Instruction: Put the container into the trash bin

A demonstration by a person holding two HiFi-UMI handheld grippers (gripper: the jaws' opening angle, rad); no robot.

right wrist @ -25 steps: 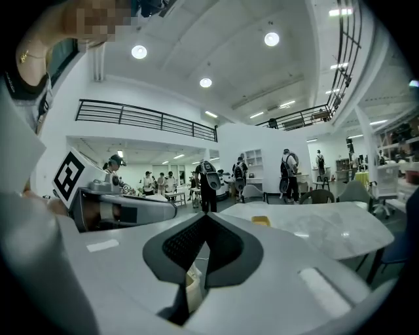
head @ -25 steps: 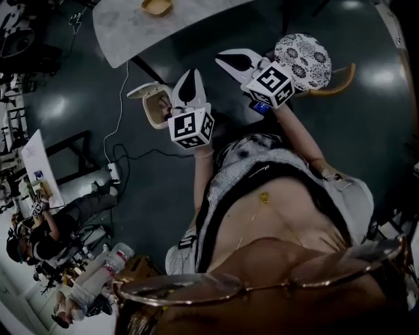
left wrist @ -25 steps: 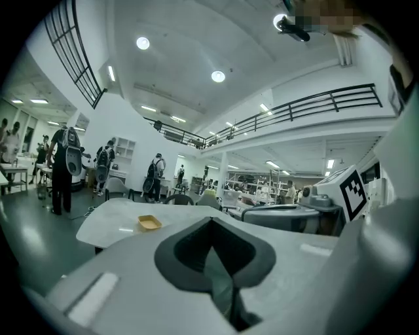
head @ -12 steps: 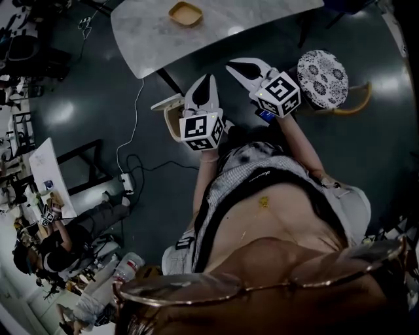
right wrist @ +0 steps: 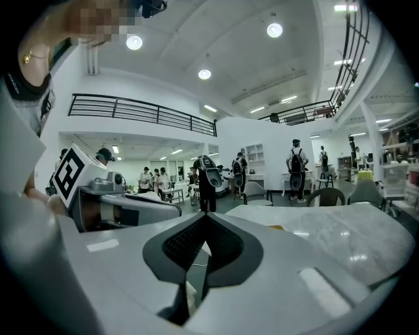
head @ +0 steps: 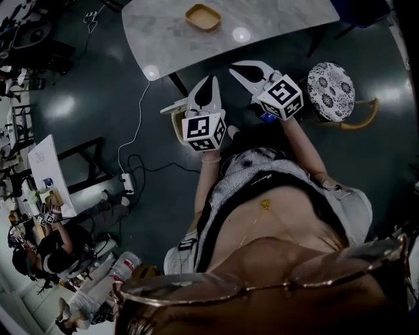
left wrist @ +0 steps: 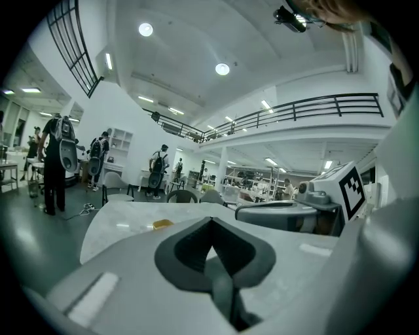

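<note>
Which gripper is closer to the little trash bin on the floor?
Left. The left gripper hangs just over the trash bin's edge; the right gripper is farther off, toward the patterned stool.

left gripper (head: 209, 84): white shell, black pads, marker cube (head: 203, 129)
right gripper (head: 237, 69): same
top (head: 252, 160): grey-white stripes, dark straps (head: 281, 171)
glasses (head: 183, 288): thin metal rims

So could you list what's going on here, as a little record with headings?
Left claw: shut, holding nothing
Right claw: shut, holding nothing
Container: tan and shallow, sitting on the marble table, not picked up yet
Trash bin: lid open, partly hidden by the left claw in the head view
Stool: patterned round seat, near the table
</note>
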